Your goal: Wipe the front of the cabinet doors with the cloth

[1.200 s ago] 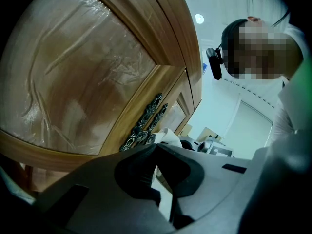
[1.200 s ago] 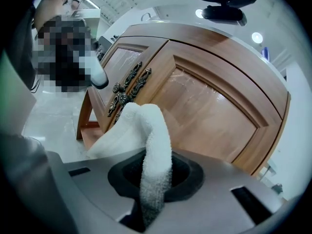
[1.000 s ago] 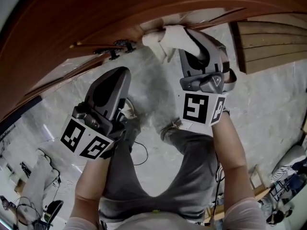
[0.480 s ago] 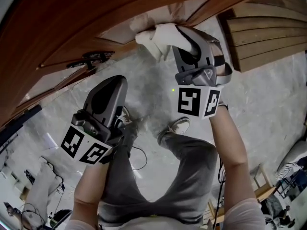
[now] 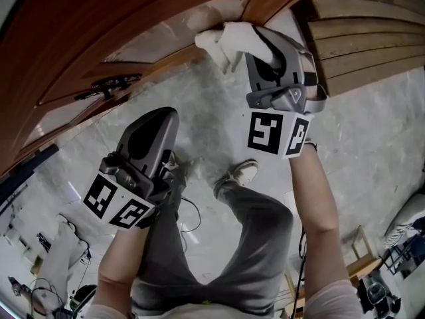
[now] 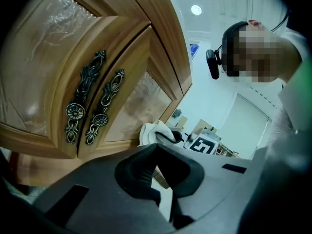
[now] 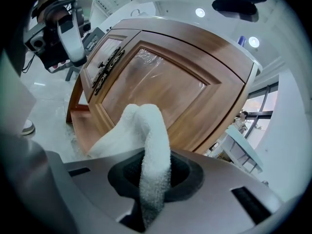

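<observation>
Your right gripper (image 5: 260, 40) is clenched on the cloth (image 5: 229, 40). The right gripper view shows the white fold (image 7: 146, 130) pinched between its jaws and bulging out in front. That fold touches the door (image 5: 153, 12) at its lower rail, near the bottom corner away from the handles (image 6: 90, 99).

From the cloth, nearly all of the door front lies up and ahead of the gripper. The framed panel (image 7: 161, 84) rises above the fold, and the handles (image 7: 106, 68) sit well off to its left. I judge that the stroke has to travel up the panel and across toward that handle side, with the fold kept flat against the wood.

Your left gripper (image 5: 158, 123) hangs low above your knees, well apart from the doors. Its jaws look closed on nothing, so the wiping falls to the right hand alone. The second door (image 6: 36, 67), beyond the handles, is farther from the cloth.
</observation>
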`<state>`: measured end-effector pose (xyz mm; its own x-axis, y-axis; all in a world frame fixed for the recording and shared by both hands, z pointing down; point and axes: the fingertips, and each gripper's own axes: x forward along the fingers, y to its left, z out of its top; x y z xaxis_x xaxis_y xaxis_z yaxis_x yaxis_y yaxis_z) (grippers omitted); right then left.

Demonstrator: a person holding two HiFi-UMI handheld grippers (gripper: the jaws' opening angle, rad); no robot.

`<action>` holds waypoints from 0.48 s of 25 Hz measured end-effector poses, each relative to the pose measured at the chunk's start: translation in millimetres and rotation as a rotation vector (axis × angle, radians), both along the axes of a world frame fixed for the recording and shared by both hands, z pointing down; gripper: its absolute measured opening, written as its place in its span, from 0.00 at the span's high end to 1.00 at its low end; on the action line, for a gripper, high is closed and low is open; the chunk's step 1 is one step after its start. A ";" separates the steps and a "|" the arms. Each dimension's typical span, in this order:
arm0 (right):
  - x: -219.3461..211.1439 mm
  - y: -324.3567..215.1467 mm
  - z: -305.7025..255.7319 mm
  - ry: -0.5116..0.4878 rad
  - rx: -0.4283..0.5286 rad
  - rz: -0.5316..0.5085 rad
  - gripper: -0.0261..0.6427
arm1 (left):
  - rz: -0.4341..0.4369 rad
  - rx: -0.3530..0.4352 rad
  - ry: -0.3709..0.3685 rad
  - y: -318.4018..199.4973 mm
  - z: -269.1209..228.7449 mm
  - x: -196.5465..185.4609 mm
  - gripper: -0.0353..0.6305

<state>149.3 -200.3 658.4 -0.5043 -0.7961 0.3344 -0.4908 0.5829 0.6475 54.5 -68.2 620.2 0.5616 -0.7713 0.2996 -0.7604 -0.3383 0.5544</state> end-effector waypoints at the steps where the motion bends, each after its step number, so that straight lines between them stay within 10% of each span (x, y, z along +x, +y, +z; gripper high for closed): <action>1: 3.1 -0.9 -0.5 0.007 0.002 0.000 0.85 | 0.004 -0.002 -0.001 -0.3 -0.8 2.8 0.92; 12: 29.0 2.4 -14.8 0.056 -0.021 0.022 0.85 | -0.031 -0.015 0.011 0.9 -14.8 2.3 0.92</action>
<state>178.3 -197.8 643.6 -0.4670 -0.7993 0.3781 -0.4671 0.5861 0.6621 56.8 -67.4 605.3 0.5407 -0.7838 0.3056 -0.7643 -0.3059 0.5677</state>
